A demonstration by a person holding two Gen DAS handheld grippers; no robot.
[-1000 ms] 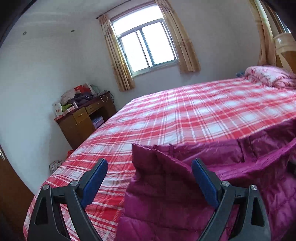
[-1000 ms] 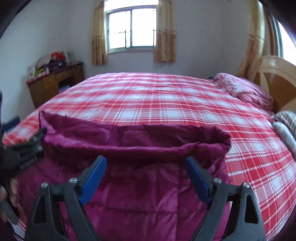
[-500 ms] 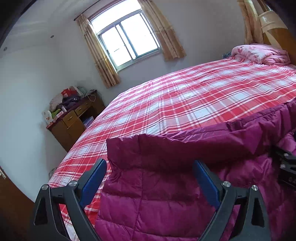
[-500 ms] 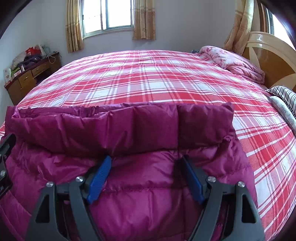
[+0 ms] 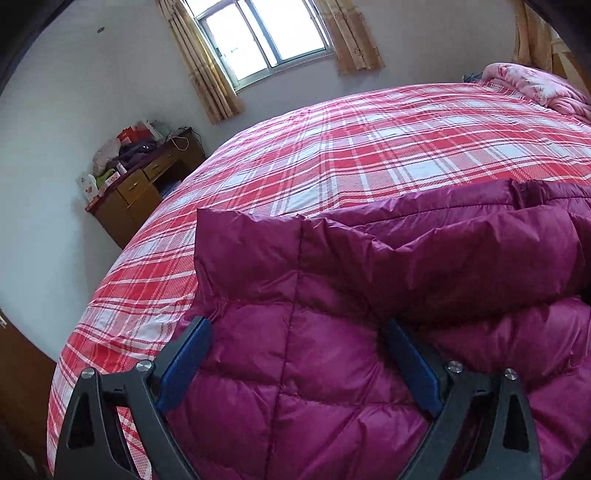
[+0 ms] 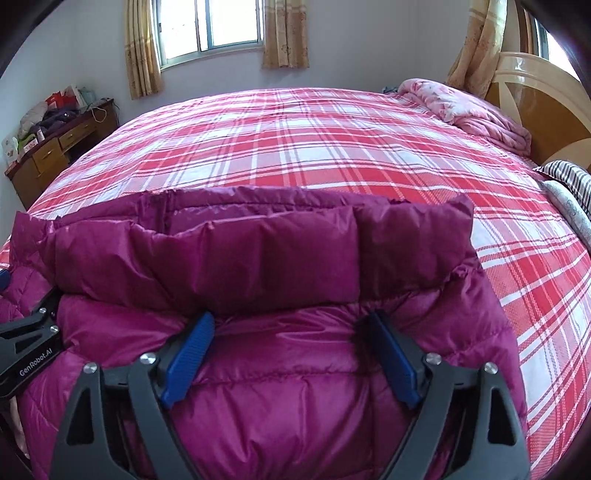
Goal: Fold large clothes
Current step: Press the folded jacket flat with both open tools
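Observation:
A magenta quilted down jacket [image 5: 369, 266] lies on the red plaid bed [image 5: 369, 147], its far part doubled back toward me as a thick flap. My left gripper [image 5: 295, 325] is open, its blue pads straddling the jacket's left end just below the flap's edge. In the right wrist view the same jacket [image 6: 258, 251] fills the foreground. My right gripper [image 6: 289, 316] is open and its jaws are opening wider. Quilted fabric lies between them, and the pads do not press on it. The left gripper's black frame [image 6: 29, 343] shows at that view's left edge.
A wooden desk [image 6: 48, 155] piled with clothes and boxes stands by the far left wall under a curtained window [image 6: 210, 26]. A pink floral quilt [image 6: 465, 107] is bunched against the headboard [image 6: 546, 110]. A striped pillow [image 6: 569, 177] lies at the right.
Both grippers have come down onto the jacket. The raised flap has been laid over the jacket's body. The right jaws stand a little wider than before.

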